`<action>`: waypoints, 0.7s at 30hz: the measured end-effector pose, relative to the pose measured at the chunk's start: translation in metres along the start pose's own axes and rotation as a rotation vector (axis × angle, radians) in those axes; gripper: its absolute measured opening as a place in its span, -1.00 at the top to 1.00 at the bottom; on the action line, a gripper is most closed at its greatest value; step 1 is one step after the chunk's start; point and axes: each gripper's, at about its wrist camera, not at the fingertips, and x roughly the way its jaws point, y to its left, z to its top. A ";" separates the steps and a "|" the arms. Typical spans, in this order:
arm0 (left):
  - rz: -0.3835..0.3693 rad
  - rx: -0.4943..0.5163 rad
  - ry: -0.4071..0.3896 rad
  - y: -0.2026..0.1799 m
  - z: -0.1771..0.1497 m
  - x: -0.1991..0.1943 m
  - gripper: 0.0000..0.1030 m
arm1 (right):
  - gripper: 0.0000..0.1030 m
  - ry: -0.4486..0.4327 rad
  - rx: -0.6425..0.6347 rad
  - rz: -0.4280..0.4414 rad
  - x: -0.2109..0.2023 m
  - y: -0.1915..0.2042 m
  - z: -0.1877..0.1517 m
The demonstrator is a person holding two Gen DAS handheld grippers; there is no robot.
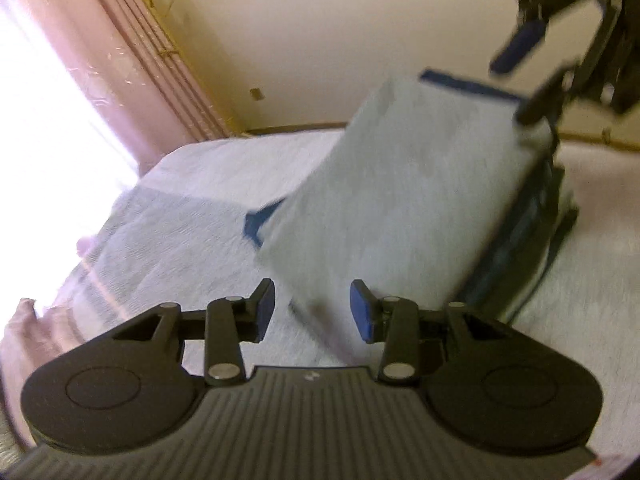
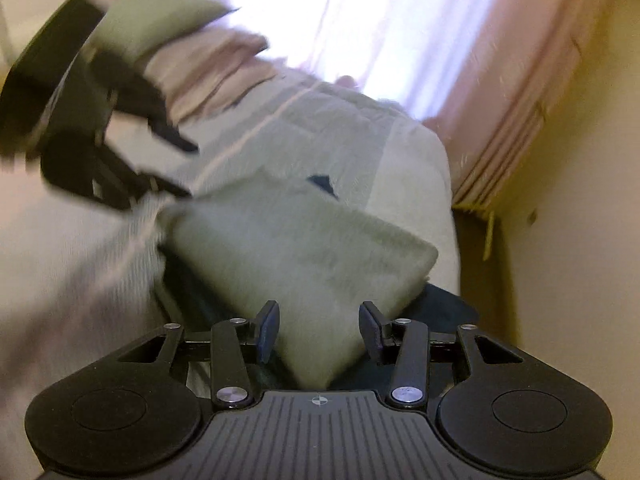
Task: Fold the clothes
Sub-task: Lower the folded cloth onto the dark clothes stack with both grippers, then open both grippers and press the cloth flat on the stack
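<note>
Folded grey garment (image 1: 408, 196), soft rectangular slab

I see a wide bed covered in a white, softly textured bedspread (image 1: 208, 184), which fills the middle of both wrist views. Beyond the bed's far edge hangs a pink pleated curtain (image 1: 132, 80), and behind it a window (image 1: 44, 112) glares bright white, washing out detail near that edge. A plain cream wall (image 1: 320, 40) rises behind the bed's other far edge, meeting it at a dark yellowish-brown strip (image 1: 296, 128) that I cannot identify. In the right wrist view a stack of folded pinkish bedding (image 2: 208, 76) lies at the bedspread's far edge, just below the bright window; motion blur smears it.
</note>
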 end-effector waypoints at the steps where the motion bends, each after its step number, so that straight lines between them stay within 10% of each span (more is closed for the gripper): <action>1: -0.015 -0.022 0.003 0.002 0.006 0.009 0.27 | 0.23 0.015 0.044 0.015 0.007 -0.007 -0.001; 9: -0.111 -0.061 0.077 0.006 0.012 0.049 0.31 | 0.36 0.045 0.263 0.154 -0.007 -0.047 0.008; 14: -0.085 -0.168 0.100 0.038 0.010 0.053 0.32 | 0.44 -0.021 0.262 0.123 0.026 -0.076 0.052; 21: -0.146 -0.173 0.106 0.042 0.030 0.096 0.43 | 0.52 0.062 0.340 0.025 0.053 -0.090 0.022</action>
